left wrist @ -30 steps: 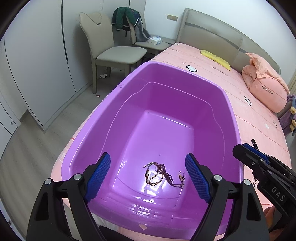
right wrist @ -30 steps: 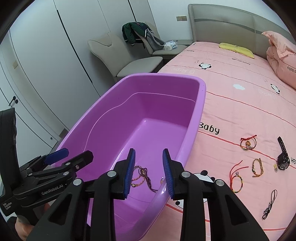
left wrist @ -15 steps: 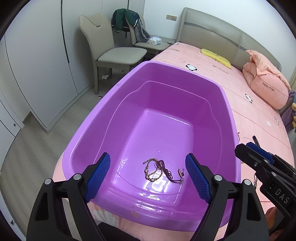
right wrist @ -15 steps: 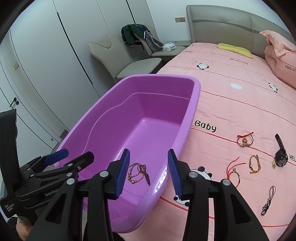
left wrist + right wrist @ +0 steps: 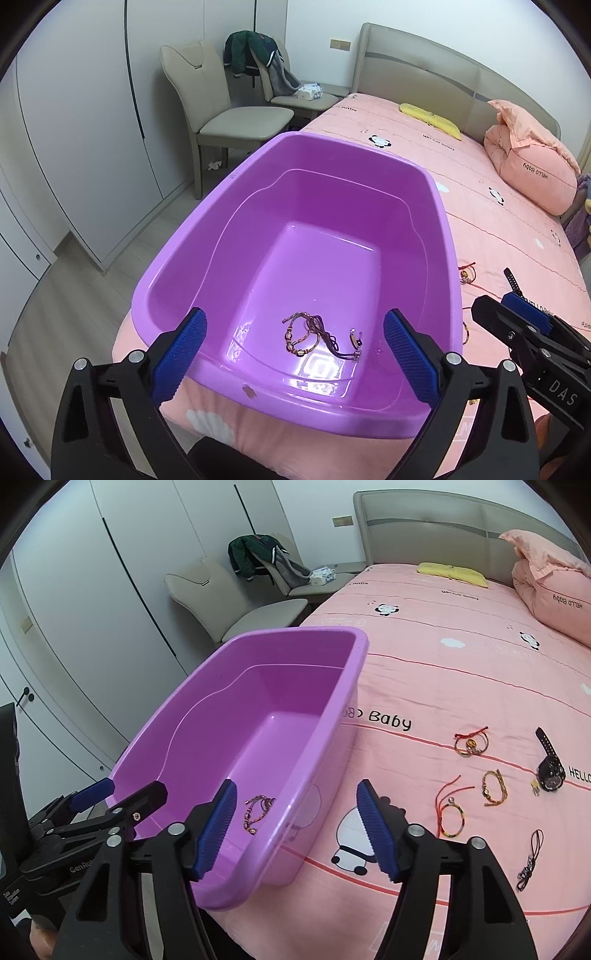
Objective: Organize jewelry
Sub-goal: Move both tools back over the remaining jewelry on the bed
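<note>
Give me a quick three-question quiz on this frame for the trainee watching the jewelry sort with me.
1. True or false: the purple tub already holds some jewelry.
2. Multiple choice: the black watch lies (a) inside the tub, (b) on the pink bedspread, (c) on the beige chair.
3. Fill in: the right gripper and the left gripper are both ____ and hold nothing.

Key: 1 true; 2 b; 3 open.
</note>
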The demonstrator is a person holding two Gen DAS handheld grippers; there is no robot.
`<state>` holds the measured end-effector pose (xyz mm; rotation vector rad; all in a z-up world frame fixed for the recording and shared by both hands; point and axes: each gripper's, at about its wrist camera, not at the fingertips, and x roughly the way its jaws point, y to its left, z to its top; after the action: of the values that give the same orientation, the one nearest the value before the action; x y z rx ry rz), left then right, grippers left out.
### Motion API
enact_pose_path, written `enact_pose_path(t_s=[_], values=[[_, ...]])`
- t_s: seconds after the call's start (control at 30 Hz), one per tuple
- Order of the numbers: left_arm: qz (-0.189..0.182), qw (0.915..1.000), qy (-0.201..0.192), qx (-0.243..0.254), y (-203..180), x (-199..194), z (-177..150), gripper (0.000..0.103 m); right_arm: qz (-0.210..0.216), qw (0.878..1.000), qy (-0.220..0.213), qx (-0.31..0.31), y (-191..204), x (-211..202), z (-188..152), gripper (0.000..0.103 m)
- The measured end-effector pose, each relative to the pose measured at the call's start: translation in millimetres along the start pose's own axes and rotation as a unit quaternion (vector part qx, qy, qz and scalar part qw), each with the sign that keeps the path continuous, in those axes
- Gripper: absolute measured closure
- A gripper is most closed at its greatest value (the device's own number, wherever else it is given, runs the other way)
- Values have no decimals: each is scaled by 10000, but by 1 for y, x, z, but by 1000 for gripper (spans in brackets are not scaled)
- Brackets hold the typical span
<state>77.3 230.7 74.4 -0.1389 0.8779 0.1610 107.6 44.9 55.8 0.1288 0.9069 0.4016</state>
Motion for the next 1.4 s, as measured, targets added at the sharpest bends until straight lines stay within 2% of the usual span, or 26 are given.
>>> enact_pose_path(t_s=[0.23, 0.53, 0.7, 0.93, 1.1, 1.4], values=[[8, 9999, -101, -1, -7, -8, -8, 7, -173, 9994, -62, 306, -24, -12, -17, 28], [-99, 9997, -107, 186, -23, -18, -27, 6, -430, 9969, -19, 653, -57, -26, -54, 27], [-180, 9992, -115, 352, -41, -27, -42, 7, -615, 9953, -196, 728, -77, -46, -76, 27], [-543, 9978, 29, 369, -72, -36, -73, 6, -760, 9922, -354, 923, -115, -81, -112, 27], [-762, 9951, 94, 619, -105, -38, -95, 6, -1037, 9878, -377, 1099, -151, -107, -141, 27], [-1064, 9863, 189, 1245, -166, -28, -121, 6, -1477, 9803, -42, 1309, -204, -115, -189, 27]])
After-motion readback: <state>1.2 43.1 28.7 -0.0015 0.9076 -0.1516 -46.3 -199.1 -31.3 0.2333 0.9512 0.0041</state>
